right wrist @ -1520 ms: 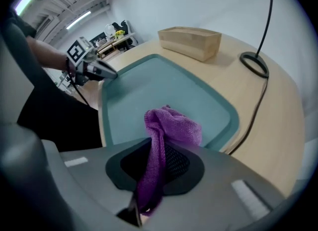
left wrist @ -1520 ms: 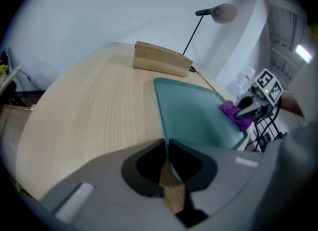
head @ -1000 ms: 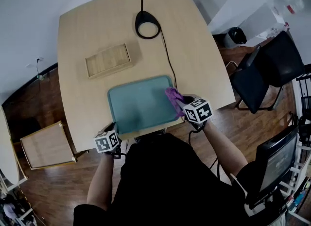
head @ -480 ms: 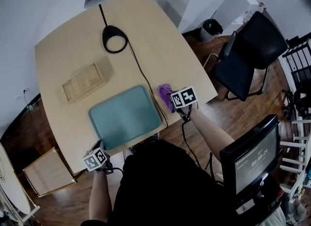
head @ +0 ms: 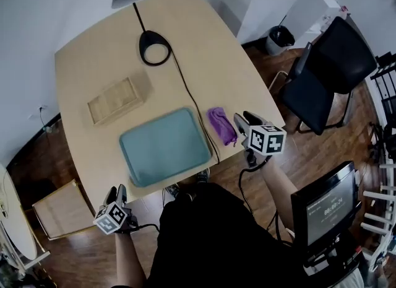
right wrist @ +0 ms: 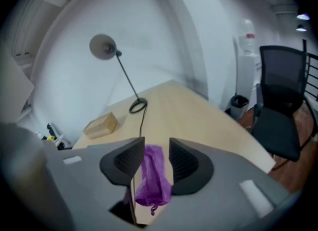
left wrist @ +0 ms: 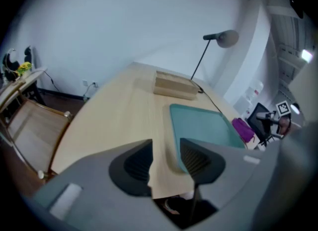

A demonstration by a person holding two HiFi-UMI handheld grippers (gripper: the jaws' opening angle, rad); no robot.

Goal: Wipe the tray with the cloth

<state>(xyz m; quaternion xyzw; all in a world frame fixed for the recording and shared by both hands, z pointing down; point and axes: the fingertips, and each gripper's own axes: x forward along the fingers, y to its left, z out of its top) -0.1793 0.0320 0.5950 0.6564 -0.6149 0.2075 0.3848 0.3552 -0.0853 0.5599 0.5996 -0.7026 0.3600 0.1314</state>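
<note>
The teal tray (head: 164,146) lies empty near the table's front edge, also in the left gripper view as tray (left wrist: 203,125). A crumpled purple cloth (head: 221,126) lies on the bare table just right of it. My right gripper (head: 242,120) hovers to the right of the cloth, apart from it, jaws opening. In the right gripper view the cloth (right wrist: 153,175) shows through the gap of the right gripper (right wrist: 156,150), untouched by the pads. My left gripper (head: 117,192) is off the table's front left, jaws opening; the left gripper (left wrist: 165,150) has nothing between them.
A wooden box (head: 117,100) sits behind the tray. A lamp base (head: 154,46) stands at the back, its cable (head: 195,104) running down between tray and cloth. A black chair (head: 328,76) and a monitor (head: 325,209) are off the table's right side.
The right gripper carried the cloth off the tray's right edge, let it go on the table and drew back. The left gripper pulled back from the tray's front edge. Both jaws opened.
</note>
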